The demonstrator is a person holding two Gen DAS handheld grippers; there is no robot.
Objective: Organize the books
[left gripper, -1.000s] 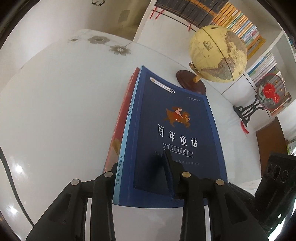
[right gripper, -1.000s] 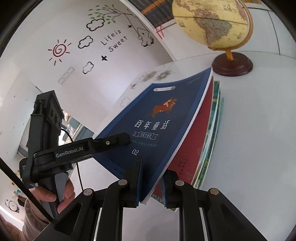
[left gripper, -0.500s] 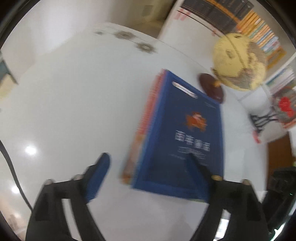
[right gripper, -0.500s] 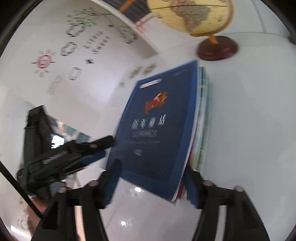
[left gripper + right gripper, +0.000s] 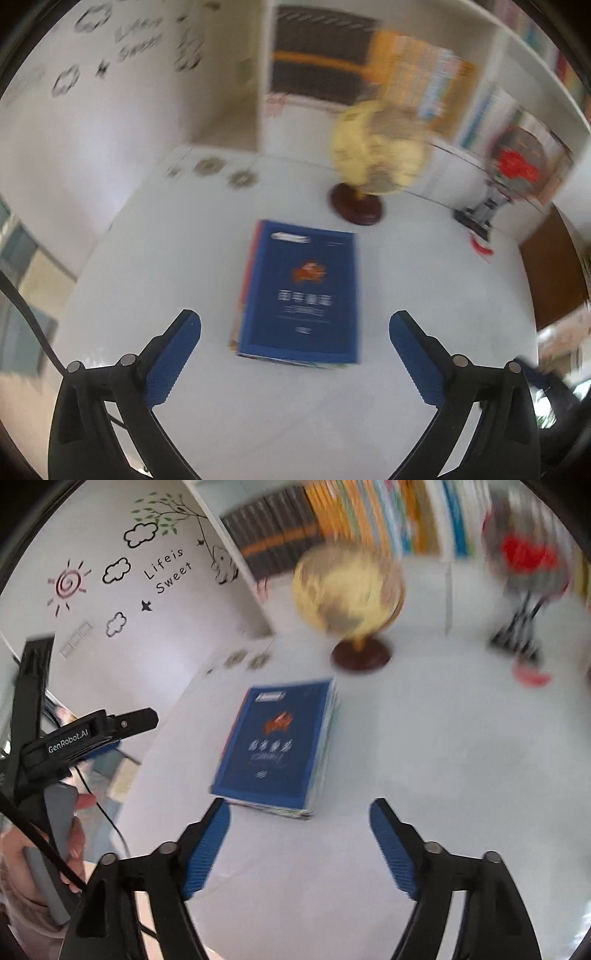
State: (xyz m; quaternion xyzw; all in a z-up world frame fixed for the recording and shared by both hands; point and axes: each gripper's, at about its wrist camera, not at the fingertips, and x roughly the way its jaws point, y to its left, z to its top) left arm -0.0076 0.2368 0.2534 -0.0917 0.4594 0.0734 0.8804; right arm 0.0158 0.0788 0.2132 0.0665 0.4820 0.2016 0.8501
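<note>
White bench near the globe carries a squared stack of books, while left tongs and right tongs, just spread and empty, hover above; stacking looks done, shelving perhaps remains.

Bare white table was seen all around the pile of books, on the left, on the right and in front. Nothing was found between the pile and the two open grippers. Behind the pile, the way was blocked by a globe on a dark round foot. Farther right, a black stand was set near the shelves.
</note>
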